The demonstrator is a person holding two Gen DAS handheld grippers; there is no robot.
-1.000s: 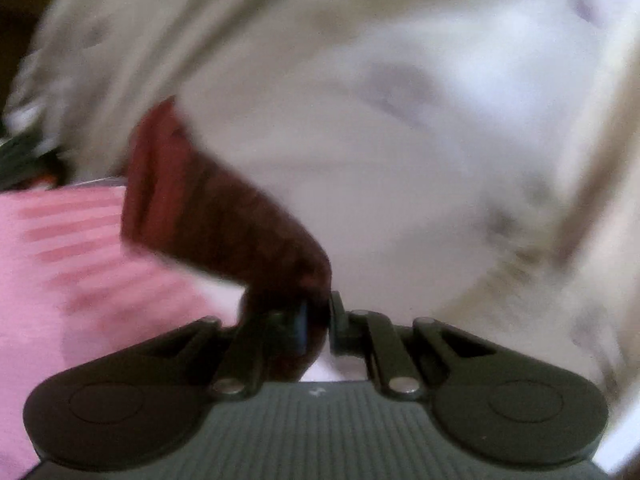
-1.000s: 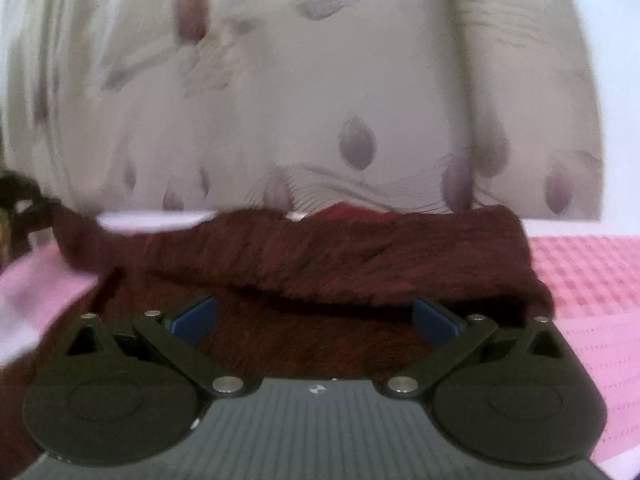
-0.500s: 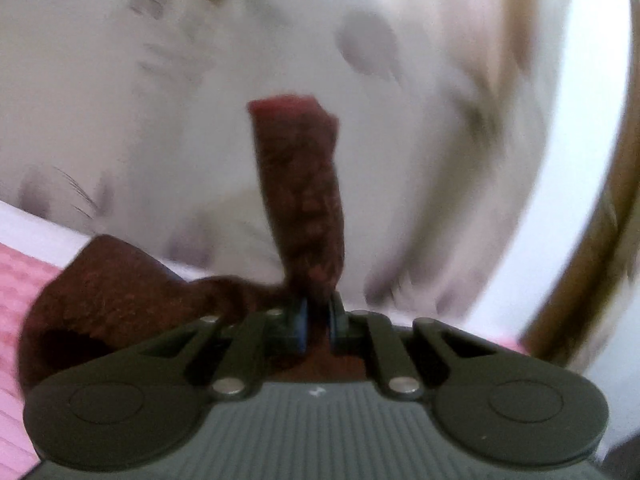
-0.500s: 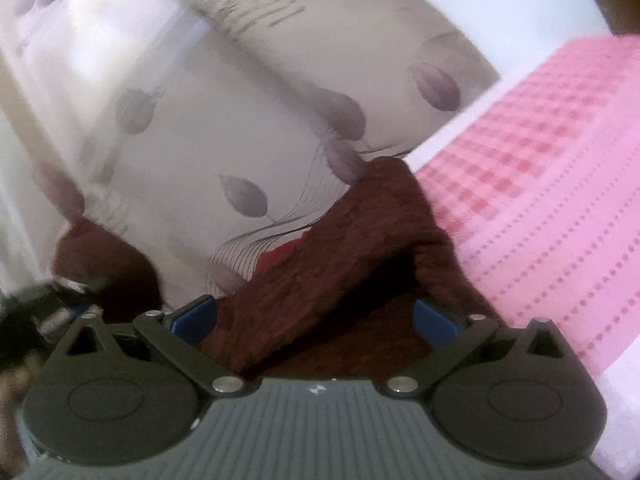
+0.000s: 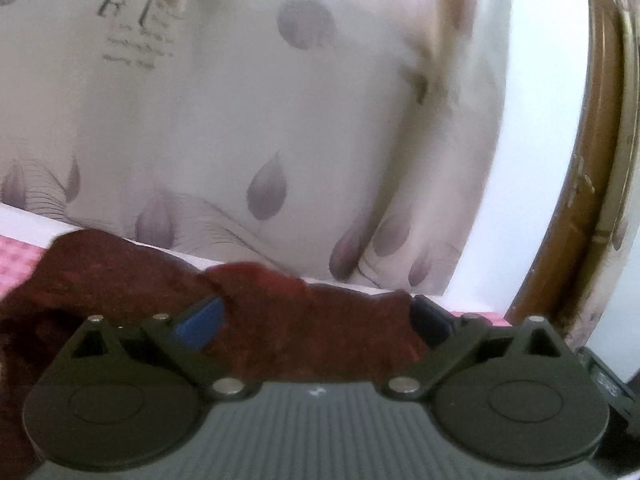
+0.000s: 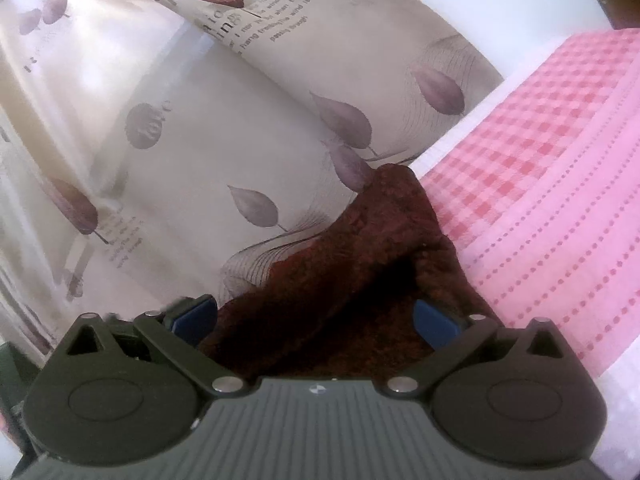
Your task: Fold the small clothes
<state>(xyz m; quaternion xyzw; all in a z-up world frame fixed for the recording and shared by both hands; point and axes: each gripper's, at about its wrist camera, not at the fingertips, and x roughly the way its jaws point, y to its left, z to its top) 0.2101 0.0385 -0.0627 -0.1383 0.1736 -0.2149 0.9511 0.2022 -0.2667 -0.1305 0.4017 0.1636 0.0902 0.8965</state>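
Observation:
A small dark maroon knitted garment [image 5: 120,276] lies bunched on the pink checked bed sheet [image 5: 16,256]. In the left wrist view my left gripper [image 5: 312,318] has its jaws opening wide. The cloth lies loose between the blue pads [image 5: 198,320], which do not press on it. In the right wrist view the same maroon garment [image 6: 384,224] runs forward in a ridge from between the fingers of my right gripper [image 6: 316,316]. That gripper stands open, tilted over the sheet [image 6: 540,160], and its pads are apart from the cloth.
A pale curtain [image 5: 280,120] with purple leaf prints and lettering hangs close behind the bed; it also fills the left of the right wrist view [image 6: 200,120]. A brown wooden frame [image 5: 592,200] and a white wall stand at the right.
My left gripper was shut on a strip of the maroon garment and swung it across; its jaws have now spread and the strip has dropped flat. The right gripper rolled, then stayed still and open.

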